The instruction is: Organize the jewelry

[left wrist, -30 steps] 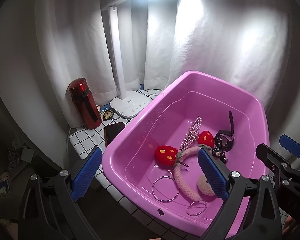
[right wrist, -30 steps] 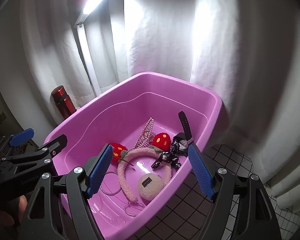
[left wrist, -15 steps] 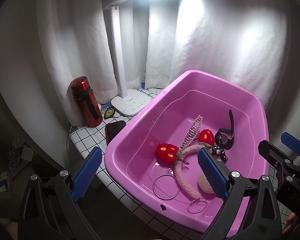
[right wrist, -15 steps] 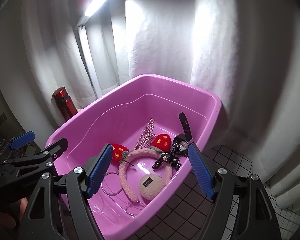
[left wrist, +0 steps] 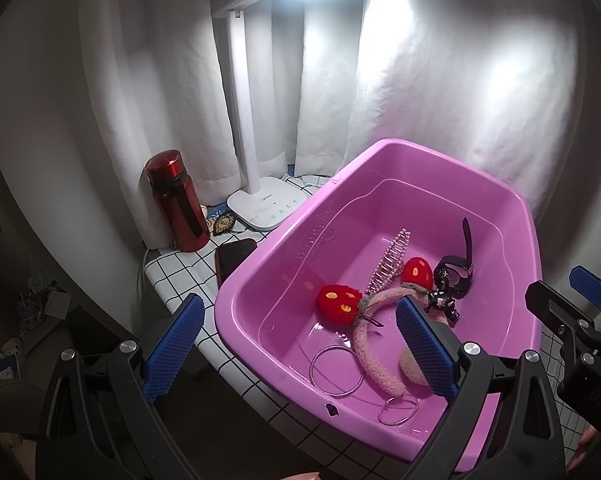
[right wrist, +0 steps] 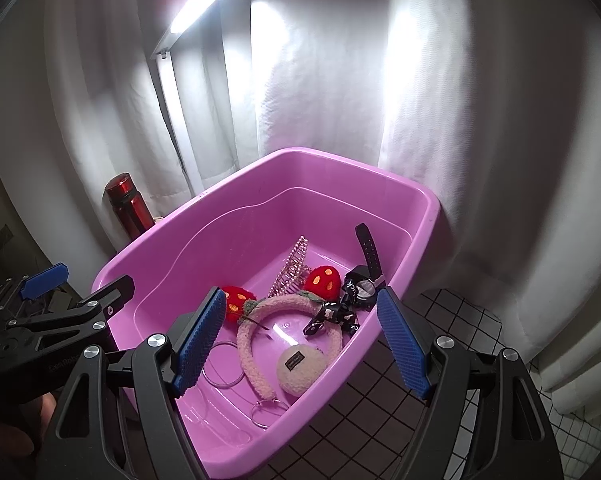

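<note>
A pink basin [left wrist: 284,248] [right wrist: 260,184] stands on the checked tabletop. Inside lie a fluffy pink headband [left wrist: 366,344] [right wrist: 248,336] with red strawberries, a pearl hair clip [left wrist: 388,260] [right wrist: 290,266], a black watch [left wrist: 454,272] [right wrist: 362,286], a black bow clip [right wrist: 332,316], a round beige puff [right wrist: 300,368] and two silver rings [left wrist: 336,370] [left wrist: 398,408]. My left gripper [left wrist: 296,312] hovers open over the basin's near left corner, holding nothing. Above the near right side, my right gripper [right wrist: 300,300] is open and empty too. Neither touches the jewelry.
Left of the basin stand a red bottle [left wrist: 176,200], a white lamp base [left wrist: 266,202], a dark phone [left wrist: 232,256] and a small badge [left wrist: 222,222]. White curtains close the back. The table edge [left wrist: 180,280] drops off at the near left. Checked cloth [right wrist: 440,320] shows right of the basin.
</note>
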